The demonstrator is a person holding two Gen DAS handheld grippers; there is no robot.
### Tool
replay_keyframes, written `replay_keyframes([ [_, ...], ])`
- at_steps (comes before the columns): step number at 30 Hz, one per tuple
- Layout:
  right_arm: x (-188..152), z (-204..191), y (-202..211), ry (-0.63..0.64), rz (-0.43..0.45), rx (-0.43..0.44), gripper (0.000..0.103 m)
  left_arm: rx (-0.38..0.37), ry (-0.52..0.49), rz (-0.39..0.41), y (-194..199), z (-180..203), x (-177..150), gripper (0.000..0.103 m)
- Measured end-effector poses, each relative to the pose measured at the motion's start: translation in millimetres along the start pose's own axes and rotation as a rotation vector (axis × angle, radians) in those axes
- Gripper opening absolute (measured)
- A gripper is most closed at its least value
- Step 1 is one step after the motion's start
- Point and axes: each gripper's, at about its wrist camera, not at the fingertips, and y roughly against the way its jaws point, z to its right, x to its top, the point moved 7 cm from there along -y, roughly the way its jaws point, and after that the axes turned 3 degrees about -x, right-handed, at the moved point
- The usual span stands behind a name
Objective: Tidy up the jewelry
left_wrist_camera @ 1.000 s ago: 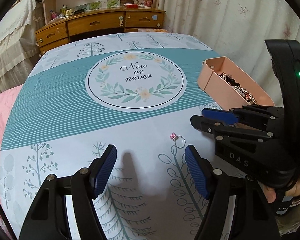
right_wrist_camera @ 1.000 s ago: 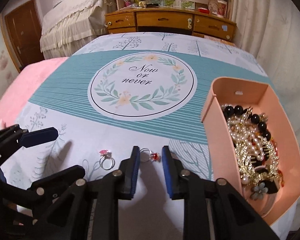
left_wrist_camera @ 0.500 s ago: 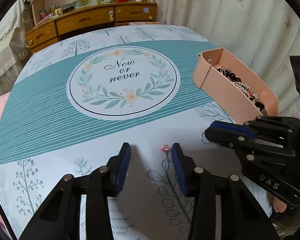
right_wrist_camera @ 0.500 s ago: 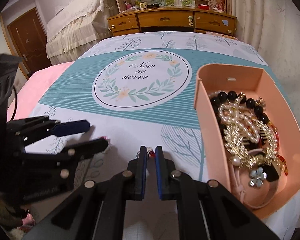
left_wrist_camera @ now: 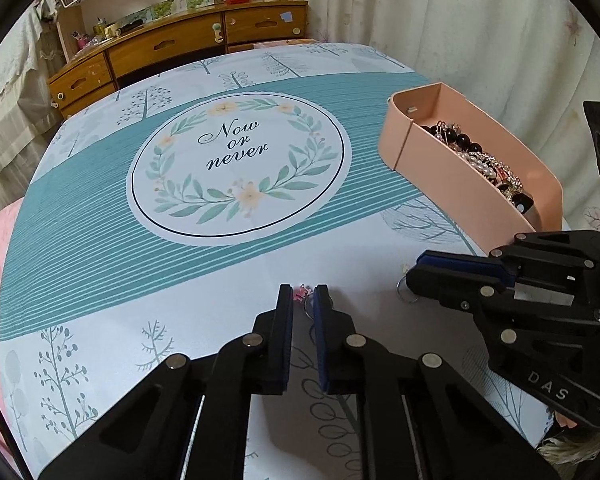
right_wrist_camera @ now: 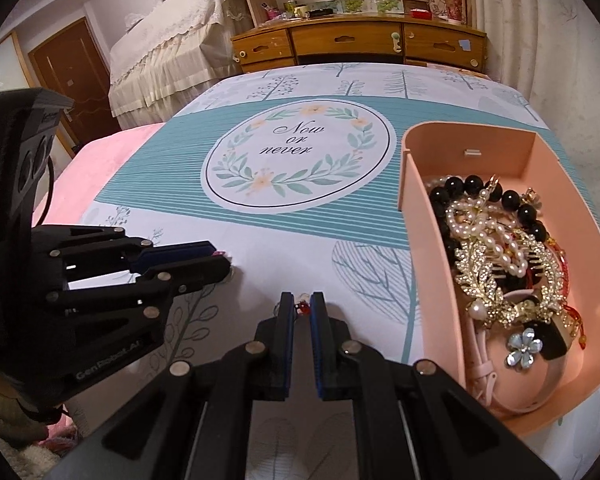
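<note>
Left wrist view. The left gripper (left_wrist_camera: 303, 294) is pointing down at the tabletop (left_wrist_camera: 100, 264), its jaws closed on a small ring with a pink stone (left_wrist_camera: 300, 293); only the stone and a sliver of the band are showing between the pads. To the right, the right gripper (left_wrist_camera: 414, 276) is lying across the lower corner, and a metal ring loop (left_wrist_camera: 405, 287) is peeking out under its tip. Wide open cloth is stretching away toward the printed wreath (left_wrist_camera: 236, 168). The pink tray (left_wrist_camera: 452, 168) is sitting near the right edge of the tabletop, by the curtain (left_wrist_camera: 460, 32), holding beads and pearls; its near end is cut off by the right gripper.

Right wrist view. The right gripper (right_wrist_camera: 301, 305) is pinching a ring with a red stone (right_wrist_camera: 302, 307), jaws closed on it; the band is mostly hidden and appears to rest on the cloth. The left gripper (right_wrist_camera: 220, 260) is reaching in from the left. The pink tray (right_wrist_camera: 412, 196) is holding black beads (right_wrist_camera: 472, 188), pearls, a gold leaf clip (right_wrist_camera: 496, 280) and a flower charm (right_wrist_camera: 523, 347).
</note>
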Motion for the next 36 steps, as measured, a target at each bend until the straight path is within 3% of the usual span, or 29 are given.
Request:
replay_keyframes([
  [13, 13, 3, 38, 0.013, 0.117, 0.026, 0.008, -0.003, 0.033, 0.028, 16, 7, 3, 0.006],
  [16, 17, 11, 54, 0.007, 0.152, 0.004, 0.008, -0.036, 0.039, 0.043, 26, 15, 10, 0.006],
  [26, 36, 79, 119, -0.164, 0.298, -0.059, 0.008, -0.15, -0.011, 0.126, 58, 63, 61, 0.006],
  [36, 36, 121, 144, -0.246, 0.331, -0.12, 0.008, -0.221, -0.078, 0.166, 58, 123, 109, 0.006],
])
